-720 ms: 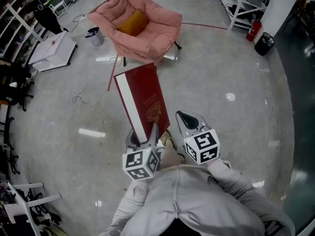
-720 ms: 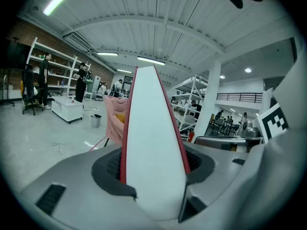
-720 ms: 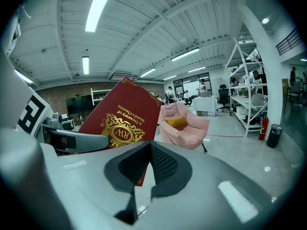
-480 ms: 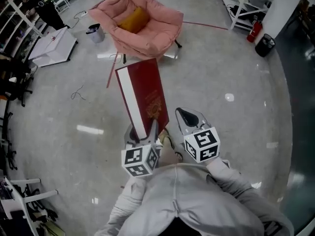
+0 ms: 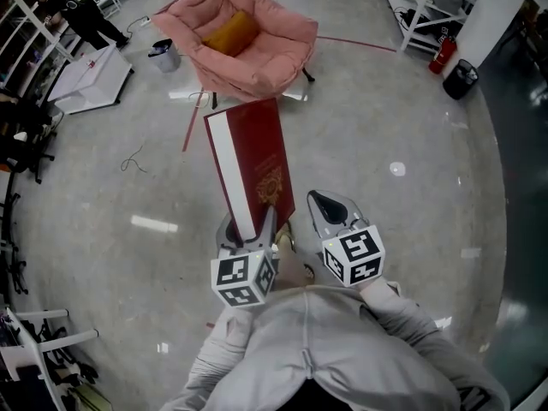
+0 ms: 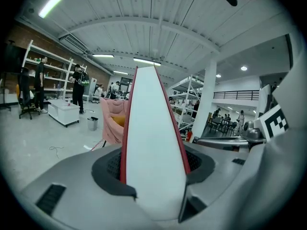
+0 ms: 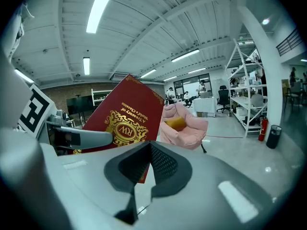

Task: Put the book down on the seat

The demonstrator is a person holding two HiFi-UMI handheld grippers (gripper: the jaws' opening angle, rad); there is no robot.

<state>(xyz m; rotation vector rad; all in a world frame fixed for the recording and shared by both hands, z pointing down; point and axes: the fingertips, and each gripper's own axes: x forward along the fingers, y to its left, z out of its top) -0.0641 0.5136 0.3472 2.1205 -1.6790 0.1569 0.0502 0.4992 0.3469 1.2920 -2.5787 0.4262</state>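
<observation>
Far left, head view: shelving [image 5: 26, 24] cut off by the frame edge, contents too dark to read. A person [image 5: 90, 17] stands at the top corner, partly out of frame. Beside them is a low white platform [image 5: 90, 80], then a bucket [image 5: 163, 56] and a loose cable [image 5: 133, 157] on the floor.

Upper middle: pink chair [image 5: 257, 54] with an orange cushion [image 5: 229, 34] on its seat. The chair's legs are mostly hidden under the upholstery.

Centre: red book [image 5: 257, 157] held in the air over the floor, short of the chair and not on the seat. Its far corner lines up with the chair's front edge in this view; whether they touch cannot be told. The white page edge faces left and the cover with its gold crest faces right. The near end is buried in the left gripper [image 5: 248, 228], whose jaws pinch the book by cover and back. In the left gripper view the page edge fills the middle and blocks most of the chair.

Right of that: right gripper [image 5: 330, 208], just beside the left, jaws pressed together with nothing between them. Its own view shows the book's cover to the left, lower part hidden behind the gripper body.

Bottom: grey sleeves [image 5: 342, 349], hands hidden under the marker cubes.

Far right: fire extinguisher [image 5: 441, 51] and black bin [image 5: 460, 75].
</observation>
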